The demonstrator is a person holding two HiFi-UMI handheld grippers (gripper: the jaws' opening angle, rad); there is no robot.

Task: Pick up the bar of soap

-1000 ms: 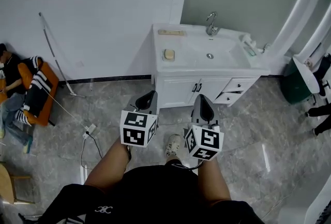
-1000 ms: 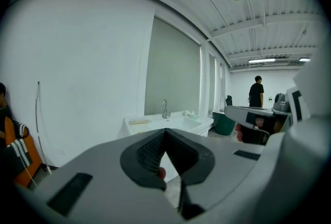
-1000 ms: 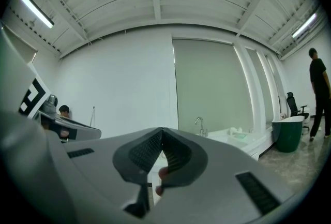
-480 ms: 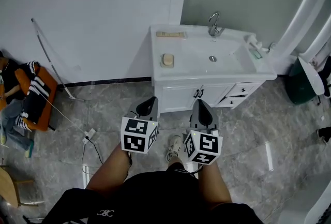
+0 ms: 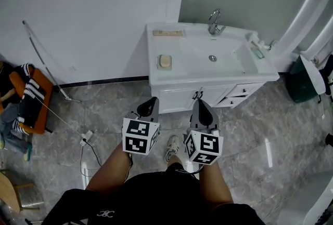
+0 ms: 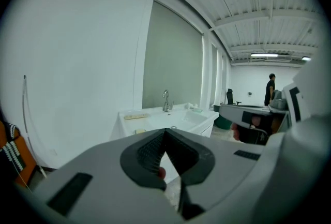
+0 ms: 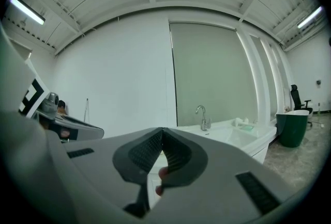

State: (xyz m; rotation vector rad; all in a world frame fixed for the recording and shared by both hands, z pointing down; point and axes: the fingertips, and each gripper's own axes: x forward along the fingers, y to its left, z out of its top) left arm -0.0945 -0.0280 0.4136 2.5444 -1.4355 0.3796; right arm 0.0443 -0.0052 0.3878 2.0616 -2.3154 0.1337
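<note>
Since the earlier frame both grippers came nearer the vanity (image 5: 154,70), which shifted left and looked closer in the head view, and the orange chair (image 5: 41,95) slid toward the left edge. I had the left gripper (image 5: 150,101) with jaws pressed together and nothing between them; its own view showed the ribbed pads meeting at the tip. Right gripper (image 5: 201,103) was the same: jaws together, empty. Both were held side by side above the grey tiled floor (image 5: 104,109), pointing at the vanity, short of its cabinet doors (image 5: 182,98) and touching nothing. Bar of soap (image 5: 165,61) lay flat on the counter ahead of the left gripper and slightly to its right, well apart from both grippers, untouched. Beyond the soap a tan strip (image 5: 168,33) lay along the counter's back edge; I could not tell what it was. Basin (image 5: 229,57) was ahead of the right gripper, with the faucet (image 5: 214,22) behind it on the wall side. Small green item (image 5: 258,52) sat at the counter's far end, right of the right gripper. Dark green bin (image 5: 298,83) stood further right on the floor. White cable (image 5: 86,142) trailed on the floor left of the left gripper. One shoe (image 5: 173,146) showed between the two grippers, below them.
</note>
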